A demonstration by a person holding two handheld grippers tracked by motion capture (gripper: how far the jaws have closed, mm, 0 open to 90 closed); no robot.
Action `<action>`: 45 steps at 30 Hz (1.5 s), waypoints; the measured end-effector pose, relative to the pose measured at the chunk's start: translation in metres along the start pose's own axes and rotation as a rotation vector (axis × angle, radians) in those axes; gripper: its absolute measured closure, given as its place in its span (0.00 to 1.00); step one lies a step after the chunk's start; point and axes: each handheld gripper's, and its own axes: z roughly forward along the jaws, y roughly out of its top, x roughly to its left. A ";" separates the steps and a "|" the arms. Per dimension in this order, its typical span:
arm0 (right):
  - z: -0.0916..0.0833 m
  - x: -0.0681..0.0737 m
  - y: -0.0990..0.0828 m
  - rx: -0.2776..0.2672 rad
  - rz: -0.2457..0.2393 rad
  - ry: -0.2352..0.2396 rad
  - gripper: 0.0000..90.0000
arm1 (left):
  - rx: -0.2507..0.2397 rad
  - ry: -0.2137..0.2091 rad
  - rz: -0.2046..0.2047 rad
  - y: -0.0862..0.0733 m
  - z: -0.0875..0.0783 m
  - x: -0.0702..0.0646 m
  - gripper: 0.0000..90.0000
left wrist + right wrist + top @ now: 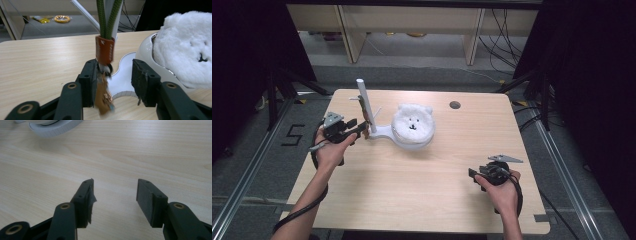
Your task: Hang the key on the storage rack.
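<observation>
wooden table (412, 185); both grippers open, left gripper (360, 128) around keychain (104, 50) by plush bear (413, 121)

a pale wooden table (412, 190) with rounded corners and a small round hole (455, 105) near its far edge. on it sits a white stand (384, 132) with an upright post, holding a fluffy white bear-faced plush (413, 122).

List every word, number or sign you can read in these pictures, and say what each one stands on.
"5": black marking on the floor left of the table.
Brown tag on the green cord: pale marks, too blurred to read.
Nothing else is legible.
</observation>
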 end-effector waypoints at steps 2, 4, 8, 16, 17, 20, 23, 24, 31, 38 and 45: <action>0.000 -0.001 -0.001 -0.012 -0.003 0.021 0.54 | 0.002 -0.001 0.009 -0.003 -0.003 0.000 0.56; -0.001 -0.001 -0.001 -0.006 0.001 0.001 0.54 | 0.008 -0.006 0.027 -0.007 -0.007 0.000 0.52; -0.001 -0.002 -0.001 -0.012 -0.005 0.008 0.54 | 0.020 -0.004 0.051 -0.020 -0.015 0.001 0.45; -0.001 -0.002 -0.001 -0.007 0.000 -0.015 0.53 | 0.019 0.042 0.057 -0.054 -0.040 0.004 0.37; -0.001 -0.002 -0.002 -0.008 0.000 -0.015 0.53 | 0.015 0.045 0.055 -0.059 -0.043 0.004 0.37; -0.001 -0.002 -0.002 -0.012 0.002 -0.010 0.53 | 0.010 0.057 0.056 -0.074 -0.053 0.003 0.37; 0.001 -0.002 -0.002 -0.012 -0.006 0.000 0.52 | 0.000 0.055 0.049 -0.087 -0.060 0.000 0.37; 0.001 -0.002 -0.002 -0.012 -0.005 0.003 0.52 | -0.007 0.054 0.045 -0.090 -0.062 -0.002 0.36; 0.004 0.003 -0.004 -0.007 0.015 -0.009 0.51 | -0.025 0.080 0.043 -0.104 -0.075 -0.006 0.36; 0.005 0.000 -0.005 -0.023 -0.033 -0.004 0.51 | -0.043 0.086 0.047 -0.109 -0.079 -0.006 0.36; 0.005 -0.001 -0.005 -0.033 -0.028 -0.013 0.51 | -0.044 0.081 0.043 -0.109 -0.078 -0.005 0.36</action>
